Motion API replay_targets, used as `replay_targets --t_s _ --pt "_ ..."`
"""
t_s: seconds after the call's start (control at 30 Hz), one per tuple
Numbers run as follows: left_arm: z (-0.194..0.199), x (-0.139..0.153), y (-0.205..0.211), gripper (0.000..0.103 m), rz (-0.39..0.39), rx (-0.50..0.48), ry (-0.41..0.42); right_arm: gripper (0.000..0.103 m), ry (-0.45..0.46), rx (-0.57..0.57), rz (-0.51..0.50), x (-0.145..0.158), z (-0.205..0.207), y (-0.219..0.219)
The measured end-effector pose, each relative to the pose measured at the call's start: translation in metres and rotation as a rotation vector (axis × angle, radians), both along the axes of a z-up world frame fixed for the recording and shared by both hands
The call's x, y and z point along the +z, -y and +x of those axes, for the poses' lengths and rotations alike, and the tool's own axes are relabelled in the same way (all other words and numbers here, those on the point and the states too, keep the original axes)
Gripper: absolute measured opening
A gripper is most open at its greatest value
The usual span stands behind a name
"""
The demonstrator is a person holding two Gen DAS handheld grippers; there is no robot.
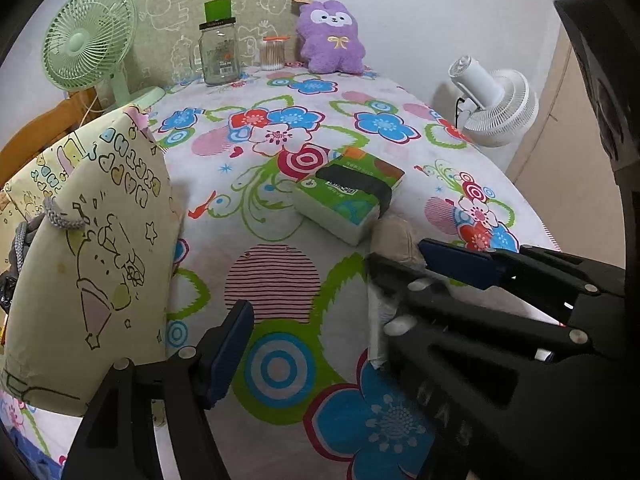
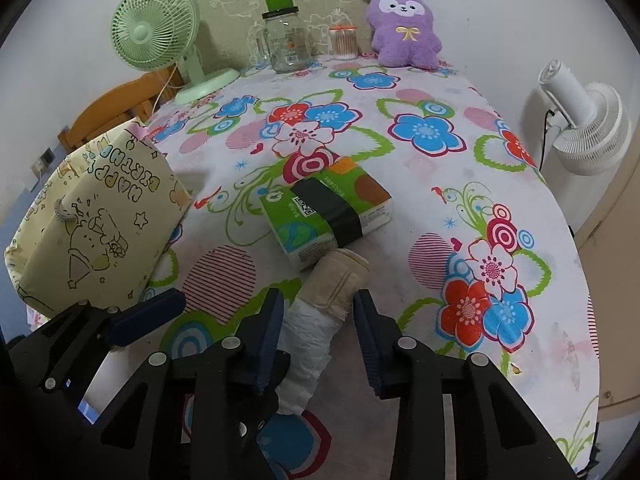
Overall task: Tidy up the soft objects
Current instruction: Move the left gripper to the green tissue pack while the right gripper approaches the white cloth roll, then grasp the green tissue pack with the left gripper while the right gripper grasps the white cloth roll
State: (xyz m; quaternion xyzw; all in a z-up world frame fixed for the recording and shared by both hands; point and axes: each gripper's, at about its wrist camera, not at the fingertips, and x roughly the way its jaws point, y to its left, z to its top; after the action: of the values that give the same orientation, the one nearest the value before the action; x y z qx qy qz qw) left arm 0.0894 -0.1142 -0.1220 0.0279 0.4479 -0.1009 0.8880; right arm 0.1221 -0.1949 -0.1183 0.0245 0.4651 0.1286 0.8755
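A rolled cloth [image 2: 332,296], beige at its far end and white at the near end, lies on the flowered tablecloth [image 2: 420,216]. My right gripper [image 2: 320,340] is shut on it, one pad on each side. In the left wrist view the same roll [image 1: 394,240] shows between the right gripper's fingers [image 1: 460,264]. My left gripper [image 1: 312,340] stands open just left of the roll, with only tablecloth between its jaws. A green tissue pack [image 2: 328,212] lies just beyond the roll. A purple plush toy [image 2: 404,28] sits at the table's far edge.
A pale yellow gift bag [image 2: 96,232] stands at the left edge of the table, close to the left gripper's finger [image 2: 148,316]. At the back stand a green fan [image 2: 156,32], a glass jar [image 2: 286,44] and a cotton swab tub [image 2: 344,42]. A white fan [image 2: 588,128] stands off the right side.
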Motion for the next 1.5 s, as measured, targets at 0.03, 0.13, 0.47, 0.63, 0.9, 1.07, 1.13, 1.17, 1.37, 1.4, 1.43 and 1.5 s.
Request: replay_targets --t_s 0.03,0.13,0.47,0.63,0.9,1.07,1.13,1.17,1.37,1.4,1.43,1.5 --pt "0.001 0.000 0.000 0.079 0.002 0.002 0.001 0.018 -0.001 -0.005 -0.007 0.000 0.000 0.001" --pt "0.001 0.001 0.005 0.079 0.015 -0.009 0.002 0.018 -0.012 -0.011 0.008 -0.002 0.003 0.005" --pt "0.009 0.004 0.021 0.082 0.039 -0.018 0.014 0.015 0.011 -0.060 -0.012 0.001 0.009 0.029" --pt "0.017 0.006 0.029 0.082 0.059 -0.006 0.036 0.015 0.029 -0.078 -0.019 0.005 0.013 0.042" --pt "0.035 0.008 0.038 0.082 0.078 0.026 0.056 0.015 0.054 -0.089 -0.013 0.012 0.023 0.056" --pt "0.048 0.008 0.043 0.082 0.092 0.030 0.064 0.015 0.067 -0.093 -0.006 0.015 0.028 0.061" --pt "0.053 0.007 0.045 0.082 0.100 0.036 0.072 0.015 0.070 -0.096 -0.008 0.016 0.031 0.062" --pt "0.056 0.007 0.046 0.082 0.105 0.041 0.073 0.015 0.070 -0.098 -0.009 0.016 0.033 0.063" --pt "0.070 0.003 0.048 0.082 0.116 0.044 0.074 0.015 0.060 -0.108 -0.016 0.013 0.044 0.065" --pt "0.071 0.003 0.048 0.082 0.117 0.044 0.073 0.015 0.058 -0.108 -0.015 0.013 0.045 0.065" --pt "0.073 0.002 0.048 0.082 0.118 0.042 0.073 0.015 0.057 -0.109 -0.015 0.012 0.047 0.065" --pt "0.077 0.001 0.048 0.082 0.117 0.039 0.075 0.015 0.055 -0.110 -0.015 0.012 0.049 0.065"
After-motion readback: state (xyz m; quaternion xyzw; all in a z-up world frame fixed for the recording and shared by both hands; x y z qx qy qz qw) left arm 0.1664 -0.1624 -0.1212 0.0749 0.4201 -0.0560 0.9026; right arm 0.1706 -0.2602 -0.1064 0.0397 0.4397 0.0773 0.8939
